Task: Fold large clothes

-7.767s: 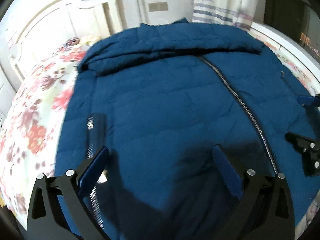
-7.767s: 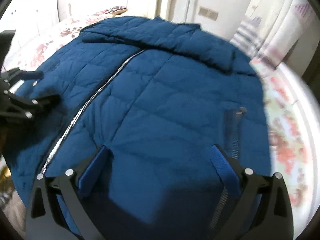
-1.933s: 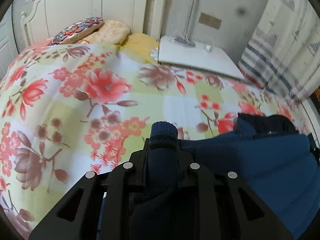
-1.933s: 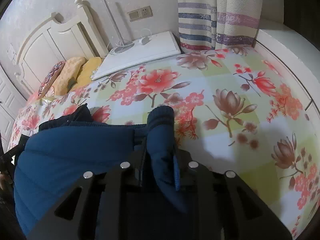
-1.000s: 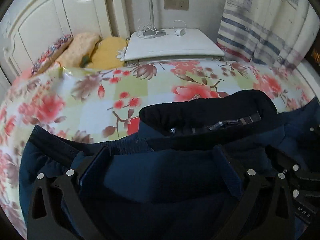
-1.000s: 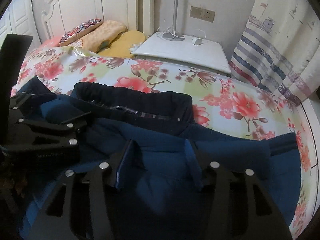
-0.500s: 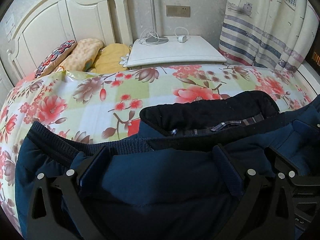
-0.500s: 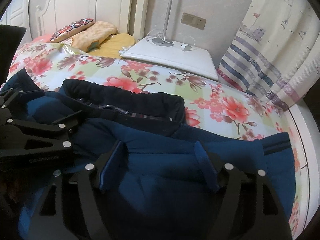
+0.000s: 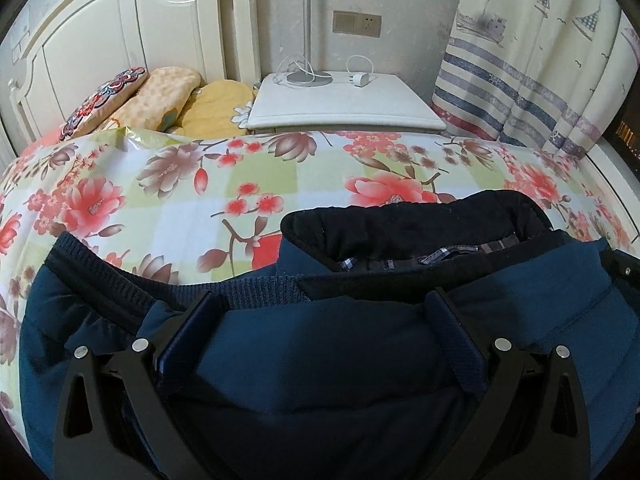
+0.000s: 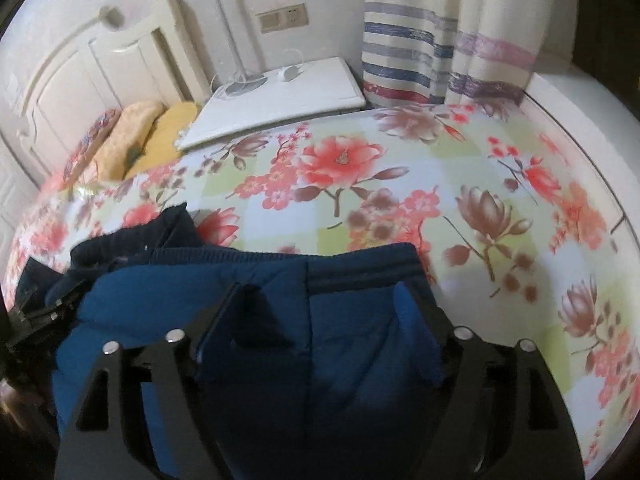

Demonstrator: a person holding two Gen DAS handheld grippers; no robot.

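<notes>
From the left wrist view, the left claw [image 9: 320,312] stands released, its two blue-padded fingers [image 9: 182,336] spread wide over the folded blue jacket [image 9: 320,360], which fills the near part of the picture and lies on the bed [image 9: 240,184] with its flowered sheet. The jacket's dark collar [image 9: 412,228] faces the far side, just right of centre, and a ribbed hem band [image 9: 120,280] runs along the jacket's far left edge. No cloth is pinched between the pads. At the right edge, a black part of the right claw [image 9: 624,268] shows beside the jacket. Far off are the white headboard [image 9: 120,40], the pillows [image 9: 160,96], a white nightstand [image 9: 344,100] with a lamp base and charger, and a striped curtain [image 9: 520,72].

From the right wrist view, somewhat blurred, the right claw [image 10: 320,300] is opening, its jaws spread over the jacket [image 10: 320,360] with the pads not pressing on the cloth. The jacket lies near and left on the bed [image 10: 480,220], its ribbed band [image 10: 360,268] on the far edge and the collar [image 10: 136,236] at far left. The left claw [image 10: 36,304] shows dimly at the left edge. The nightstand [image 10: 280,92] and curtain [image 10: 440,40] stand beyond.
</notes>
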